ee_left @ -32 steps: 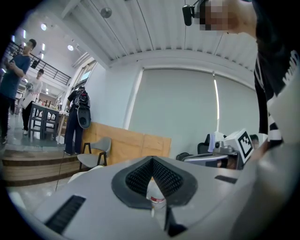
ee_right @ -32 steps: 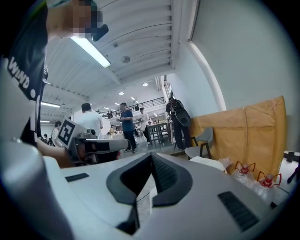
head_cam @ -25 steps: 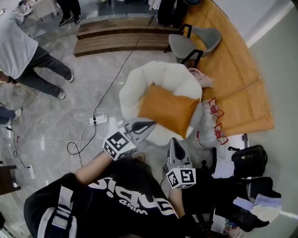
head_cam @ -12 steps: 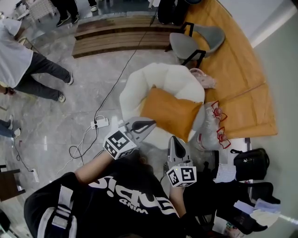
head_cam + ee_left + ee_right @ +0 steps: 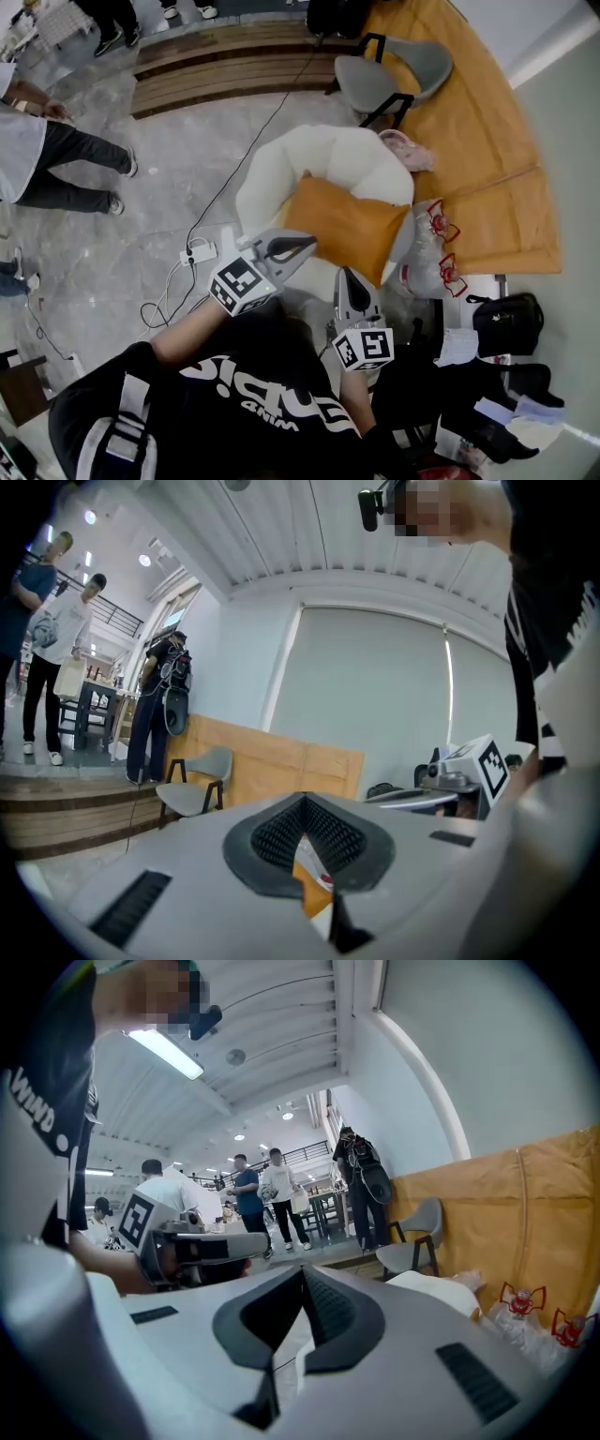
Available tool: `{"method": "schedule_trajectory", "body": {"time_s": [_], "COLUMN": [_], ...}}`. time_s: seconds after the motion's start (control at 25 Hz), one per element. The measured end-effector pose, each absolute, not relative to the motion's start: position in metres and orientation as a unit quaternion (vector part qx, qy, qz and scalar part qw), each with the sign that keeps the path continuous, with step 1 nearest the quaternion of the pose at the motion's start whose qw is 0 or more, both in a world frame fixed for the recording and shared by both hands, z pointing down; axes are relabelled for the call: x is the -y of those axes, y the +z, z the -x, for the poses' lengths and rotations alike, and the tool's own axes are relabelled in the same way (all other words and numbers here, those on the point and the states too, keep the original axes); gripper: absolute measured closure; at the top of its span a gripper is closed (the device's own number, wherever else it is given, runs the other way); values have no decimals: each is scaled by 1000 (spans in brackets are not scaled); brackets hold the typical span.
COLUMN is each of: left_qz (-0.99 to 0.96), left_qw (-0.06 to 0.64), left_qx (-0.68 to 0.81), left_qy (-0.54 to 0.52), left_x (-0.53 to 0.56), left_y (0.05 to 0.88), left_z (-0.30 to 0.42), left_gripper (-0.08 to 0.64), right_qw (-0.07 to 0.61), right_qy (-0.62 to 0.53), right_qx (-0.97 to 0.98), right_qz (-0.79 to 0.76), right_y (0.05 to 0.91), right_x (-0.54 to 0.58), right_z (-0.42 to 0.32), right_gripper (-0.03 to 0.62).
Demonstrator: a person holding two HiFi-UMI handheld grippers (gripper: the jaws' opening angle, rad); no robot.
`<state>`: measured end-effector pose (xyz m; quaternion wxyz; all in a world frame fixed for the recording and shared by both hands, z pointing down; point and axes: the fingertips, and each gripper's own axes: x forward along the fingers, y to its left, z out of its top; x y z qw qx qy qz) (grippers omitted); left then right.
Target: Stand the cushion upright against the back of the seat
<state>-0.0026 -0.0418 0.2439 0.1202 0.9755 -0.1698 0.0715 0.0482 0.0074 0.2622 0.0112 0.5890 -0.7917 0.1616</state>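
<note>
Here, head view: cushion [image 5: 342, 228] lying slanted on the seat [image 5: 328, 155], left gripper [image 5: 306, 247] and right gripper [image 5: 347, 276] at the seat's front; gripper views: both jaws together, empty, so nudging might tip the cushion off.

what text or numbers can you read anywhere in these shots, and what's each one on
"WIND": small white print on the person's black shirt, upside down in the head view.
Large white lettering beside it on the same shirt: creased and upside down, not readable.
Cubes on the left gripper and right gripper: square black-and-white markers only, no words.
Nothing else is legible.
</note>
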Motion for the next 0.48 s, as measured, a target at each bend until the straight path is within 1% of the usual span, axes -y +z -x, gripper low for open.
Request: {"method": "schedule_trajectory", "body": {"time_s": [0.48], "left_qz": [-973], "left_qw": [144], "left_qx": [157], "left_qy": [88], "left_x": [87], "left_y": [270], "left_z": [-31], "left_gripper": [552], "right_qw": [11], "right_qy": [185], "right_qx": [772], "right_qz": [-607], "right_y": [278], "right_x": [34], "right_z": [-82], "right_gripper": [572]}}
